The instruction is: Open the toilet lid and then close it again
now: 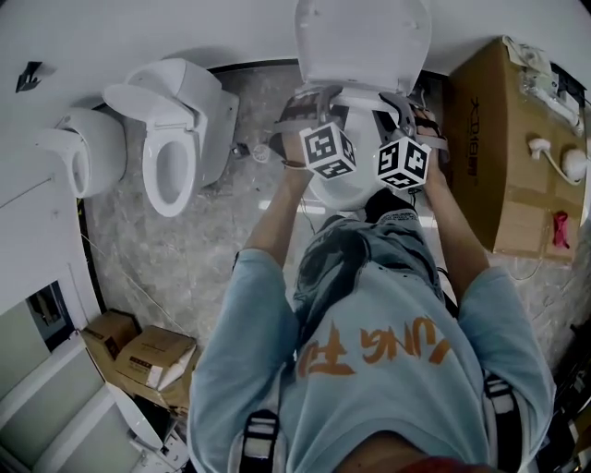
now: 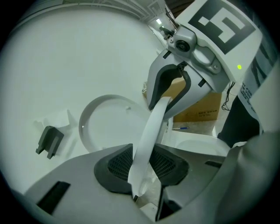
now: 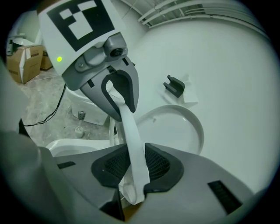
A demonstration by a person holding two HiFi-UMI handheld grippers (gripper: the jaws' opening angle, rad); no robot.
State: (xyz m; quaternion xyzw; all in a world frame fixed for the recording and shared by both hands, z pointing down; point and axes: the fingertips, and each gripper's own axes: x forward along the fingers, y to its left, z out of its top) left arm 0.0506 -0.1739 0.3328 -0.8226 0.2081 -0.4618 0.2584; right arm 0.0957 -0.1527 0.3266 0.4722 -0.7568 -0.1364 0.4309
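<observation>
Holding the toilet lid (image 1: pixel 362 42) raised steeply over the bowl (image 1: pixel 343 189), pinched at two spots on its rim

Leftmost, beside a second toilet (image 1: pixel 171 139) on the grey floor (image 1: pixel 199 249); then pinching the lid's thin white edge between the mesh pads (image 2: pixel 119 164) of the left gripper (image 1: pixel 309 100), pressed onto it from both faces; further right, clamping that same edge in the right gripper (image 1: pixel 406 103), pads likewise closed tight on the plastic, just beside the left one yet apart from it; lid tipped up near the wall (image 1: pixel 138 28) at the top of the head view, above the bowl and straight ahead of the person (image 1: pixel 369 342); rightmost, next to a large cardboard box (image 1: pixel 499 139) on the floor
</observation>
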